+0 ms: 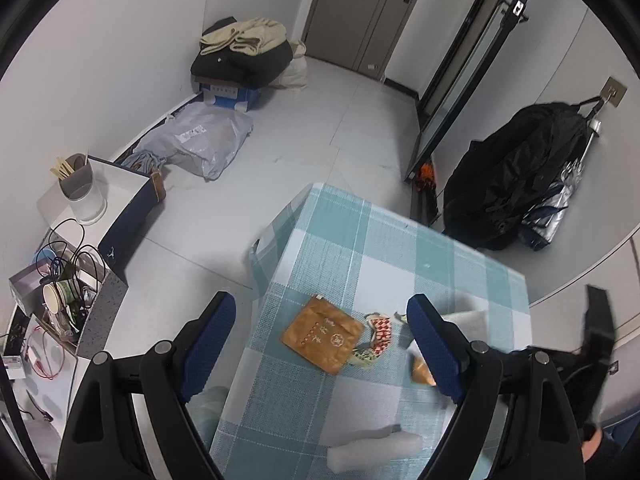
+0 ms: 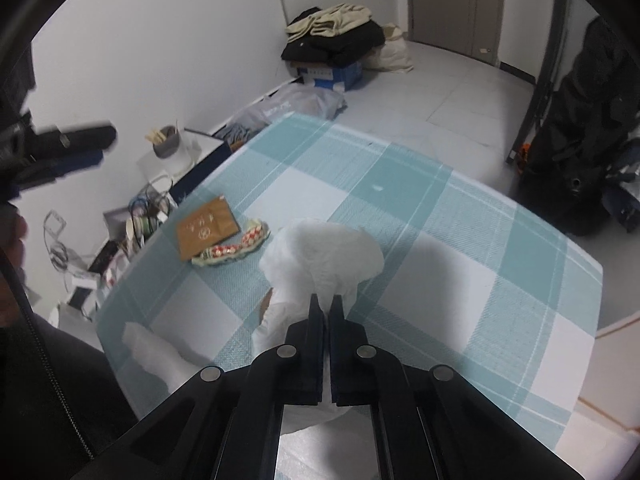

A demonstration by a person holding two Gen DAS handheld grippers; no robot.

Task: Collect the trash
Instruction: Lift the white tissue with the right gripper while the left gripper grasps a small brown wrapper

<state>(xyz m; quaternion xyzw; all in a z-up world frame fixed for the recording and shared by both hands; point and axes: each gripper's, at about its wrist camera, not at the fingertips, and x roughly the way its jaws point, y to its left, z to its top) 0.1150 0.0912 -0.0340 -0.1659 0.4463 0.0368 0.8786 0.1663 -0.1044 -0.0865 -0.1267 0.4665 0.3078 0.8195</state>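
A table under a teal checked cloth (image 1: 360,240) carries the trash. A brown packet (image 1: 322,334) lies flat, with a crumpled red-and-white wrapper (image 1: 376,338) beside it. My left gripper (image 1: 320,304) hovers open over these two, its blue pads (image 1: 212,332) wide apart and holding nothing. A small brown scrap (image 1: 422,372) peeks from behind its right finger. In the right wrist view my right gripper (image 2: 326,300) is shut on thin white plastic (image 2: 324,256) that bulges beyond its tips. The packet (image 2: 206,232) and wrapper (image 2: 232,250) lie to the left of it.
More white plastic (image 1: 372,446) lies near the table's front edge. Left of the table stand a cup of chopsticks (image 1: 80,188) and a box of cables and paper cups (image 1: 64,300). A black bag (image 1: 516,192) hangs on the right wall; clothes (image 1: 244,52) are piled far back.
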